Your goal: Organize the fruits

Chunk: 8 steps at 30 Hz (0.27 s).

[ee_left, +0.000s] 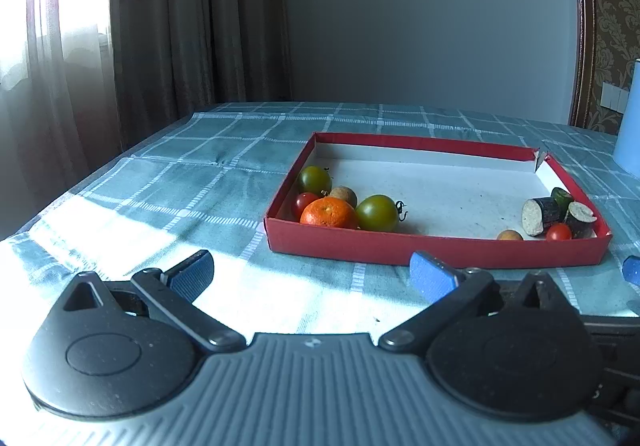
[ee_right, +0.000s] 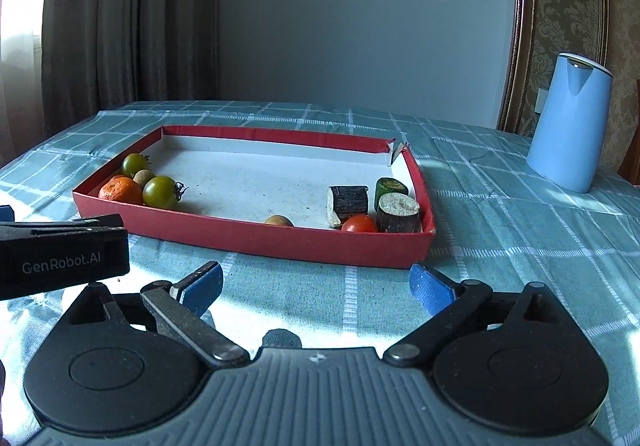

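Observation:
A shallow red box lies on the checked tablecloth. In its left corner sit an orange mandarin, two green tomatoes, a small red tomato and a tan longan. In its right corner lie dark cut eggplant-like pieces, a green piece, a red tomato and a second longan. My left gripper and right gripper are both open and empty, in front of the box.
A light blue kettle stands on the table at the far right. Brown curtains and a bright window are at the left. The left gripper's body shows at the left of the right wrist view. A grey wall is behind the table.

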### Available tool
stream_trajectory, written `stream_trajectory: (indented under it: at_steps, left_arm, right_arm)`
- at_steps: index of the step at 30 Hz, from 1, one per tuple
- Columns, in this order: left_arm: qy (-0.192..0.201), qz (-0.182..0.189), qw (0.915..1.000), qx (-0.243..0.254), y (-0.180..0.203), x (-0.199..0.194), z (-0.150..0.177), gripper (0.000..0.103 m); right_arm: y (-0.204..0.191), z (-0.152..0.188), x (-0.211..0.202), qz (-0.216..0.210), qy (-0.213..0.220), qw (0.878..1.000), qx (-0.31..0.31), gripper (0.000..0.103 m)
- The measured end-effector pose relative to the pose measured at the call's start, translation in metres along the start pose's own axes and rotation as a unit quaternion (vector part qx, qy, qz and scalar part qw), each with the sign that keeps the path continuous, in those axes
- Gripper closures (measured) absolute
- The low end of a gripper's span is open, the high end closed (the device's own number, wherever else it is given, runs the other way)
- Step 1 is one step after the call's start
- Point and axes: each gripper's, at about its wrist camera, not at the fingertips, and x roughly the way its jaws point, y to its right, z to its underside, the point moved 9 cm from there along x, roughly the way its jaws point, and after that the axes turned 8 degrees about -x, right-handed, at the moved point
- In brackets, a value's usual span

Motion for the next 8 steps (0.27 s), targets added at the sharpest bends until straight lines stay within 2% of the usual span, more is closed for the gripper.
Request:
stream_trajectory:
  at_steps: [8]
  left_arm:
    - [0.009, -0.007, 0.9999, 0.005, 0.0002, -0.0011, 0.0003, 0.000]
  right_arm:
    - [-0.0044, -0.0004, 0.0010, -0.011, -0.003, 1.000, 0.001, 0.003]
